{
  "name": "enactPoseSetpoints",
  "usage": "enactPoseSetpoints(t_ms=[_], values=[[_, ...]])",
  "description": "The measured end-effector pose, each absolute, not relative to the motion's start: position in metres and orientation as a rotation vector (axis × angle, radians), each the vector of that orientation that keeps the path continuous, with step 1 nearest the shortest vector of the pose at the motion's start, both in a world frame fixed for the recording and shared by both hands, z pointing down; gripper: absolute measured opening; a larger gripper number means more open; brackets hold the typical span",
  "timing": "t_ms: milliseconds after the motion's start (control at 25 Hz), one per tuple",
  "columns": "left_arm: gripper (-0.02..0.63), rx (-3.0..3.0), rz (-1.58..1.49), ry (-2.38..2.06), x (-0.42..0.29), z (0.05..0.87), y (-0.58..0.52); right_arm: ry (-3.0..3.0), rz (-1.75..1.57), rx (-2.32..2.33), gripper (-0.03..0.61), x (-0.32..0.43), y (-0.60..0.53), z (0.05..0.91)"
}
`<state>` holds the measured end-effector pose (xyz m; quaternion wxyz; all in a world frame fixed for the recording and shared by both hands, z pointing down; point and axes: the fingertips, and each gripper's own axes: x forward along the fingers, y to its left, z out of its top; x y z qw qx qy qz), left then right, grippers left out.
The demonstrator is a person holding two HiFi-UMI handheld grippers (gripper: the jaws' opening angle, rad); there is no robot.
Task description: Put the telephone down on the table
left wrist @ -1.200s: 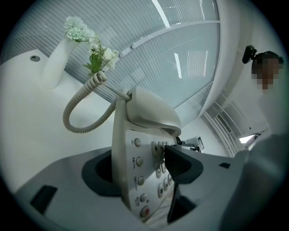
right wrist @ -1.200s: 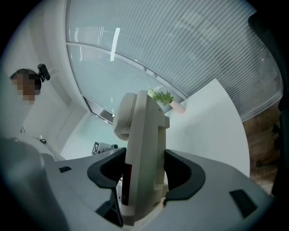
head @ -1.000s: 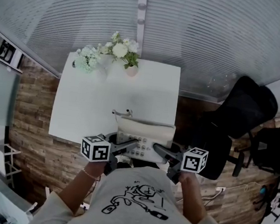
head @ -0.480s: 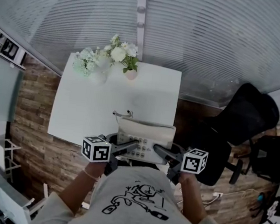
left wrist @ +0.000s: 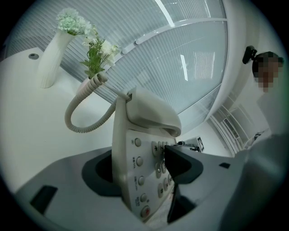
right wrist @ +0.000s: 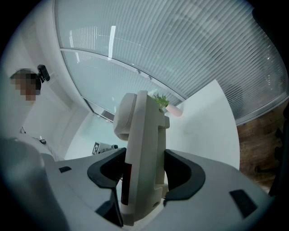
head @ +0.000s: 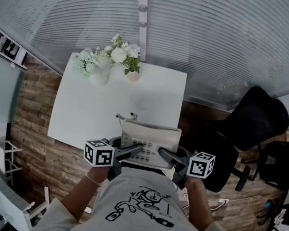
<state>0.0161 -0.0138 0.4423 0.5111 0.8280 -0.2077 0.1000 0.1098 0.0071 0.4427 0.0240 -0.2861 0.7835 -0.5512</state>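
The cream telephone [head: 149, 141] hangs over the near right edge of the white table [head: 93, 106], carried by both grippers. My left gripper [head: 131, 151] is shut on its left side, one pad on the keypad face [left wrist: 156, 176]. My right gripper [head: 166, 157] is shut on its right side [right wrist: 142, 149]. The handset [left wrist: 151, 113] rests in its cradle, and the coiled cord [left wrist: 83, 113] loops out over the tabletop. In the left gripper view, my left gripper [left wrist: 140, 167] clamps the phone's body. My right gripper [right wrist: 144, 176] grips it edge-on. Whether the base touches the table is hidden.
Two white vases of flowers [head: 91, 62] [head: 125, 53] stand at the table's far edge, against a slatted blind. A black office chair [head: 250, 124] stands to the right of the table. Wooden flooring [head: 32, 120] lies to the left.
Both grippers and the telephone stay put in the view, grips unchanged. The table and floor have shifted slightly around them.
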Motion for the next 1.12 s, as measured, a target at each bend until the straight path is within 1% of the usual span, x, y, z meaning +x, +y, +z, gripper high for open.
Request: enactPoseSetpoints(t_ms=[1120], values=[[0.284, 1.967, 0.291, -0.395, 0.002, 0.462, -0.036, 2.374, -1.731, -0.98, 0.278, 0.093, -0.009, 0.459]])
